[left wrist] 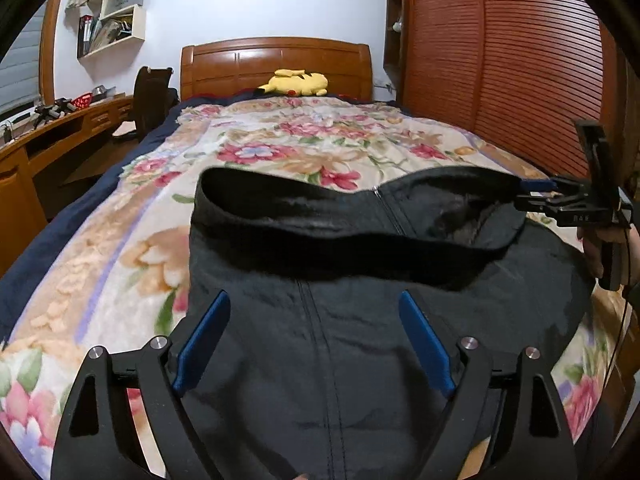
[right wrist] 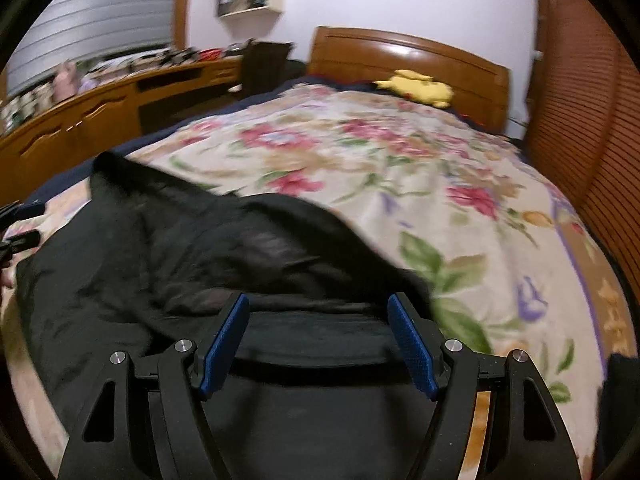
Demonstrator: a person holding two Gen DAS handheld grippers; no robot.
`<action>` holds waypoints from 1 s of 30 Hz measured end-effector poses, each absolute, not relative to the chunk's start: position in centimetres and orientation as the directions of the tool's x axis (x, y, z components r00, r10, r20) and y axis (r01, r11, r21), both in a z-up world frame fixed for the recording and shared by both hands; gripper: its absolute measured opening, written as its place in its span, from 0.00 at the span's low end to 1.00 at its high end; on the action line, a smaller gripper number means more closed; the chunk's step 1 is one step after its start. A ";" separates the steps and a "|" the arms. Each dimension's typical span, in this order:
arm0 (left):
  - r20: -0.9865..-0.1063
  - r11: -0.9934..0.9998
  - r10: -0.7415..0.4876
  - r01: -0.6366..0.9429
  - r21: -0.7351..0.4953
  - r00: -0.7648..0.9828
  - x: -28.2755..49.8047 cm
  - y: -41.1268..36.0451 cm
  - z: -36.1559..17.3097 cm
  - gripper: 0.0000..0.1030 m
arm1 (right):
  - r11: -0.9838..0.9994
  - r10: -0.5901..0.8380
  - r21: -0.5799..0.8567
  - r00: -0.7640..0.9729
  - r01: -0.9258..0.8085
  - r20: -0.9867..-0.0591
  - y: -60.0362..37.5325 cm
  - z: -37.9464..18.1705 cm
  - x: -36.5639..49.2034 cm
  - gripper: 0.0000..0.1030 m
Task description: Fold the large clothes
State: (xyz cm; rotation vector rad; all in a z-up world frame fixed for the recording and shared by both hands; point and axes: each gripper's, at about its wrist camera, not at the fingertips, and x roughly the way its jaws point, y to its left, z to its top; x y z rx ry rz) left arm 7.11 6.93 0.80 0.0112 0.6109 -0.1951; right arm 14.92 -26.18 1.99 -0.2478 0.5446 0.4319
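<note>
Black jacket (left wrist: 360, 320) spread flat on bed's floral blanket (left wrist: 248, 148), hem band folded across. Left tongs (left wrist: 316, 344) spread wide above it, gripping nothing. Right tongs (right wrist: 318, 344) likewise wide, empty.

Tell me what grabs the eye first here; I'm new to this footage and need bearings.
A black zip-up jacket sprawls across the near end of the bed, on a bright floral blanket. Far off, a yellow plush toy lies against the wooden headboard. Blue-padded left tongs and right tongs stand open over the dark cloth.
</note>
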 end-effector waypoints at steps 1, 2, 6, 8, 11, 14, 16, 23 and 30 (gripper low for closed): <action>-0.571 0.982 -0.178 0.186 -0.045 0.801 7.1 7.0 0.6 0.84 | 0.870 0.343 -0.116 0.758 -0.479 -0.555 -25.4 2.1 14.7 0.71; -0.569 0.982 -0.175 0.184 -0.042 0.803 7.1 7.1 0.6 0.84 | 0.859 0.357 -0.118 0.747 -0.499 -0.561 -24.7 2.2 14.6 0.71; -0.566 0.982 -0.183 0.177 -0.065 0.804 7.2 7.9 0.3 0.85 | 0.802 0.414 -0.112 0.682 -0.586 -0.603 -21.5 2.0 14.1 0.71; -0.566 0.982 -0.182 0.171 -0.074 0.804 7.3 8.5 0.3 0.85 | 0.771 0.439 -0.105 0.644 -0.628 -0.627 -19.9 1.7 13.9 0.71; -0.564 0.985 -0.168 0.161 -0.062 0.809 7.4 9.1 0.2 0.85 | 0.733 0.434 -0.130 0.605 -0.668 -0.667 -17.8 1.2 14.4 0.71; -0.564 0.984 -0.172 0.160 -0.071 0.808 7.5 9.8 0.1 0.85 | 0.704 0.395 -0.164 0.572 -0.691 -0.719 -16.4 0.4 16.0 0.61; -0.567 0.985 -0.169 0.156 -0.072 0.806 7.5 10.1 0.0 0.85 | 0.682 0.364 -0.199 0.562 -0.704 -0.743 -15.2 -0.2 16.9 0.33; -0.548 0.984 -0.176 0.166 -0.069 0.818 7.3 10.1 0.2 0.85 | 0.702 0.299 -0.305 0.655 -0.643 -0.694 -12.5 1.5 21.1 0.02; -0.540 0.982 -0.187 0.169 -0.082 0.821 7.4 9.9 0.2 0.85 | 0.787 0.260 -0.332 0.767 -0.520 -0.587 -10.4 3.4 25.5 0.04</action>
